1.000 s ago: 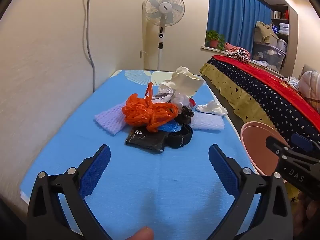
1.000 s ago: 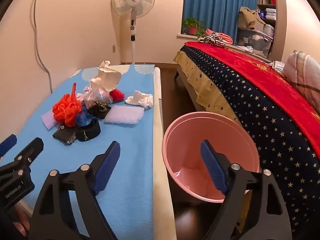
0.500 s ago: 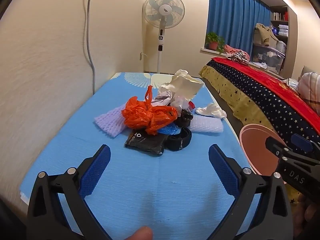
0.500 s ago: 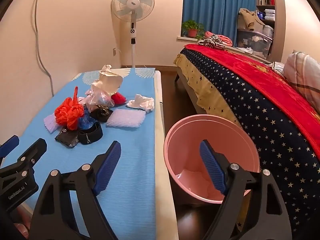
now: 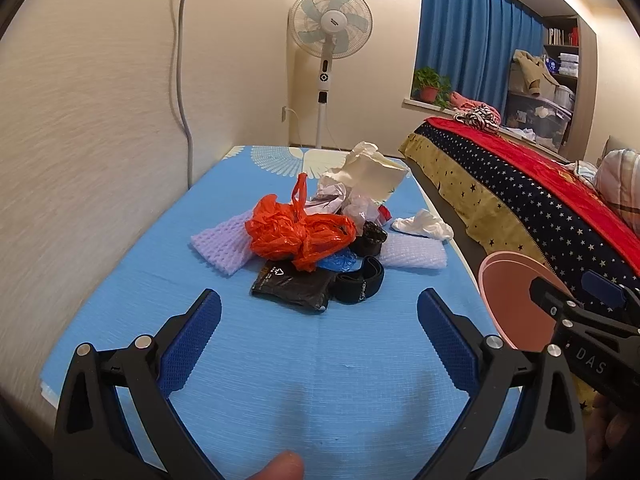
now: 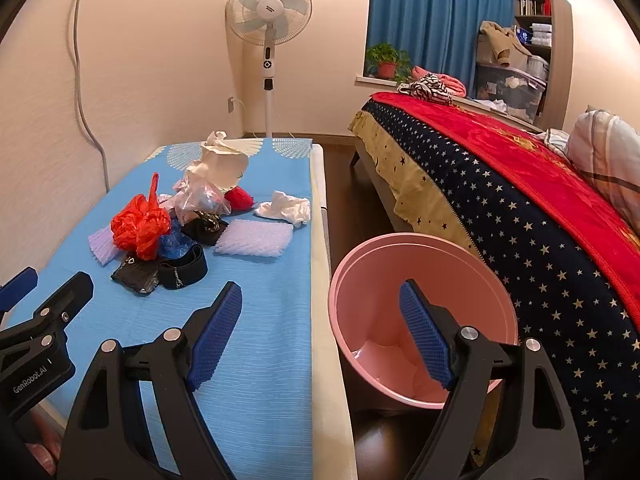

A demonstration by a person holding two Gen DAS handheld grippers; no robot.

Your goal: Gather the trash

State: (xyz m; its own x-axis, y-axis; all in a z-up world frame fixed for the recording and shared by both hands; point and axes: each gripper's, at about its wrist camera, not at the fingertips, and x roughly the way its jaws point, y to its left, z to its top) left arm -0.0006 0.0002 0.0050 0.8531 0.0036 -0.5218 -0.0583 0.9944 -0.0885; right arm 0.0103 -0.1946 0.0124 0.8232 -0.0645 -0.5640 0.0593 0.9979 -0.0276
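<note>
A heap of trash lies on the blue table (image 5: 120, 280): an orange plastic bag (image 5: 298, 234), a black pouch (image 5: 292, 284), a black band (image 5: 360, 282), purple foam netting (image 5: 224, 244), white foam wrap (image 5: 414, 256), white tissue (image 5: 424, 226) and crumpled paper (image 5: 368, 174). The heap also shows in the right wrist view, with the orange bag (image 6: 138, 228) nearest the wall. My left gripper (image 5: 319, 330) is open and empty, short of the heap. My right gripper (image 6: 320, 324) is open and empty, over the table's right edge and the pink bin (image 6: 496, 276).
The pink bin (image 5: 508, 276) stands on the dark floor between the table and a bed with a starred cover (image 6: 520, 208). A standing fan (image 6: 269, 16) is behind the table. A wall with a cable (image 5: 184, 80) runs along the table's left side.
Both grippers have risen and drawn back slightly, so the heap and bin sit a bit lower and farther in view. Both stay open and empty.
</note>
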